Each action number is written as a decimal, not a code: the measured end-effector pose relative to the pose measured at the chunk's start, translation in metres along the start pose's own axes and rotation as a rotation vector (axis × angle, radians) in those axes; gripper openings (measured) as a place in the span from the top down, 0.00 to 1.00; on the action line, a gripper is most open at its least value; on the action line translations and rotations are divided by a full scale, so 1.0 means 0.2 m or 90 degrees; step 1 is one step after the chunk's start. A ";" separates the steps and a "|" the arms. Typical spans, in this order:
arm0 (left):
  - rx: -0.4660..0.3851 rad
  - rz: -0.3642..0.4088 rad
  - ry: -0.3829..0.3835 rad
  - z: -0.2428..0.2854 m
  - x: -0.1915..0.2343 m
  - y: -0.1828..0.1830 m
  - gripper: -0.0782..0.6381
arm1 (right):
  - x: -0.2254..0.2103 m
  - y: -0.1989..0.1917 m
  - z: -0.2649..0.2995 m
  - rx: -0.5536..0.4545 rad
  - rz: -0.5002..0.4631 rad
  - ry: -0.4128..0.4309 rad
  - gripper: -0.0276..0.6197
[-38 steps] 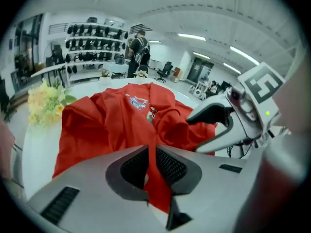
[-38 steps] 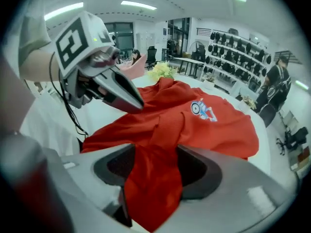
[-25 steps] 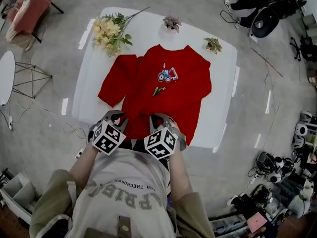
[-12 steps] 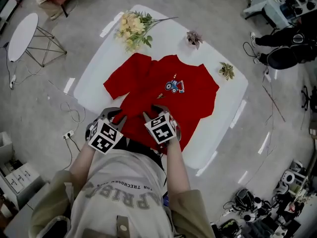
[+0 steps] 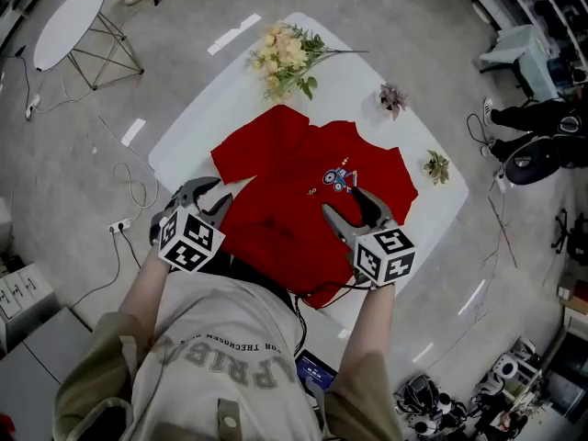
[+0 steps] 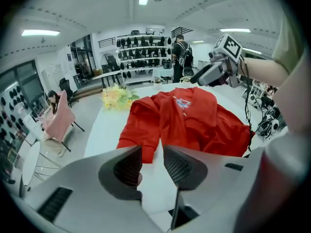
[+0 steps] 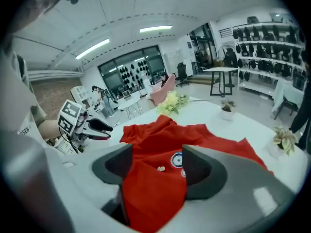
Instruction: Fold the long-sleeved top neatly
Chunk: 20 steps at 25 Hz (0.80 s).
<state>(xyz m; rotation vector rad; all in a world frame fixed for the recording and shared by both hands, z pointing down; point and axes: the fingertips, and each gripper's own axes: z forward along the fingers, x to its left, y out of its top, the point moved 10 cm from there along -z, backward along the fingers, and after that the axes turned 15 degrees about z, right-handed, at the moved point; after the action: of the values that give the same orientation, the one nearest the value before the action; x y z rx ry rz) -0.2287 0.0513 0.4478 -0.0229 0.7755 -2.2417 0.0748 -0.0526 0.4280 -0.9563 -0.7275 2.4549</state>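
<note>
The red long-sleeved top [image 5: 303, 200] lies rumpled on the white table [image 5: 230, 90], its printed chest facing up. My left gripper [image 5: 209, 196] hovers at the table's near left edge by the left sleeve [image 6: 141, 135]. Its jaws have just been opening and stand slightly apart, with only table between them [image 6: 152, 154]. My right gripper [image 5: 349, 208] hangs over the top's right front part. Its jaws have also just been opening and stand wide. Red cloth [image 7: 155, 178] lies below and between them, and the pads do not press on it. Each gripper shows in the other's view: right gripper [image 6: 201, 76], left gripper [image 7: 108, 131].
A bunch of yellow flowers [image 5: 289, 58] lies at the table's far edge. Two small potted plants [image 5: 393, 99] [image 5: 436, 166] stand along its right side. A round side table [image 5: 69, 26] and floor cables [image 5: 129, 191] are at the left. Equipment clutters the right.
Both grippers have let go of the top's near hem and their jaws have opened. The right one has swung up and to the right over the top; the left has shifted left to the sleeve.
</note>
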 end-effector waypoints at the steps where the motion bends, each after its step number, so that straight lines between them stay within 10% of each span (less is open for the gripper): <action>1: 0.001 0.009 0.009 0.02 0.06 0.00 0.69 | -0.05 0.06 0.01 -0.001 -0.003 -0.017 0.48; 10: 0.024 0.020 -0.062 0.35 0.58 0.12 0.63 | -0.36 0.46 0.41 0.052 -0.011 -0.181 0.48; 20: 0.139 0.064 -0.194 0.67 0.62 0.12 0.64 | -0.60 0.49 0.76 0.130 0.016 -0.231 0.51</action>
<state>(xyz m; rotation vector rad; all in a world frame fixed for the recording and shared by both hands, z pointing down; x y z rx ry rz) -0.2705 -0.1136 0.5179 -0.2108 0.3602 -2.1477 0.0308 -0.2420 0.5242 -0.4509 -0.5613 2.6947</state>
